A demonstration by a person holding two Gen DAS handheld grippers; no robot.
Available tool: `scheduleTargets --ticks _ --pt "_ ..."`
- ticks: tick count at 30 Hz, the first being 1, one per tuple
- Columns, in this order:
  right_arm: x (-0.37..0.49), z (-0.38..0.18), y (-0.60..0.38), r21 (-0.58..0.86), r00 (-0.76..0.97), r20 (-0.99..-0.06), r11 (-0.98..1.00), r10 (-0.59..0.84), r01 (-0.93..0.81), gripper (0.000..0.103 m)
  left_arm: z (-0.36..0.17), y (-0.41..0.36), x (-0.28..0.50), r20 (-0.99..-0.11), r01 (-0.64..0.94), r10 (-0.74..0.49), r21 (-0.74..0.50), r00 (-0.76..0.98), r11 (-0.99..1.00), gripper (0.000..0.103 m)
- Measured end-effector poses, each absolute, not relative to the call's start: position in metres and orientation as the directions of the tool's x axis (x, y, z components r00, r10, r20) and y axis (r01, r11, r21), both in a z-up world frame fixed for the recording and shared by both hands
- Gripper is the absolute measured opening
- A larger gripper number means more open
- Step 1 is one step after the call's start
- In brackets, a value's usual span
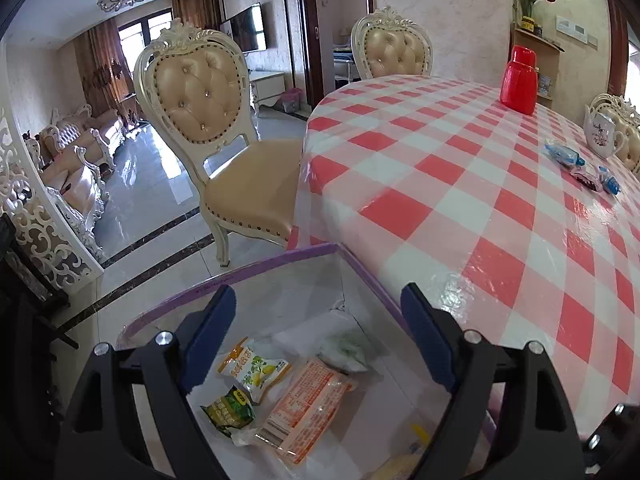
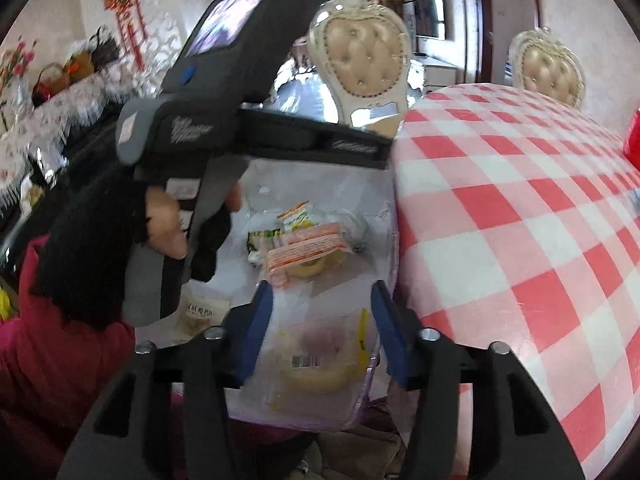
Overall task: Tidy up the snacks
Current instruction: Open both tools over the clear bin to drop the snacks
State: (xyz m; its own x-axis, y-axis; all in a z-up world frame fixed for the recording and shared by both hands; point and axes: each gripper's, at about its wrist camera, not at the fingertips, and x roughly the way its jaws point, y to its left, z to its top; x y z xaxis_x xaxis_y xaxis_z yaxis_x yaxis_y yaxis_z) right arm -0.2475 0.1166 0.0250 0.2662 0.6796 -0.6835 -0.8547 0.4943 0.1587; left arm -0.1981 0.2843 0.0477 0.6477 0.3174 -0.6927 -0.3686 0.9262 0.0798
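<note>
We hold both tools, left (image 1: 316,332) and right (image 2: 320,328), with fingers apart and empty above the clear purple-rimmed plastic bin (image 1: 280,256) of snack packets (image 1: 308,404) beside the red-checked counter (image 1: 480,200).

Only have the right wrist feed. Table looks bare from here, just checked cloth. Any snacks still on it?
Observer: Yes. A few wrapped candies lie on the table, beside a white teapot.
Operator: Left jaws holding anything? I only see its body.
Observer: No. The left gripper is open over the bin, with nothing between its jaws.
Operator: What's the red blob at my right edge?
Observer: A red flask, standing upright at the far side of the table.
</note>
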Motion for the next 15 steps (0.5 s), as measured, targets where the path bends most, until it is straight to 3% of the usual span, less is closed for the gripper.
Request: scheduleTargets --ticks 9,13,15 --pt "-0.222 0.026 0.085 0.208 0.309 -0.646 0.551 0.698 -0.808 0.061 0.046 0.275 -0.194 -0.684 -0.377 0.336 0.096 0.647 0.921 0.096" --pt "-0.204 0.034 0.055 0.188 0.401 -0.6 0.609 0.692 -0.77 0.084 0.05 0.267 -0.191 -0.687 -0.388 0.329 0.073 0.649 0.919 0.097" --pt "-0.193 0.043 0.03 0.144 0.491 -0.546 0.653 0.679 -0.744 0.087 0.055 0.259 -0.189 -0.675 -0.396 0.323 0.05 0.663 0.917 0.099"
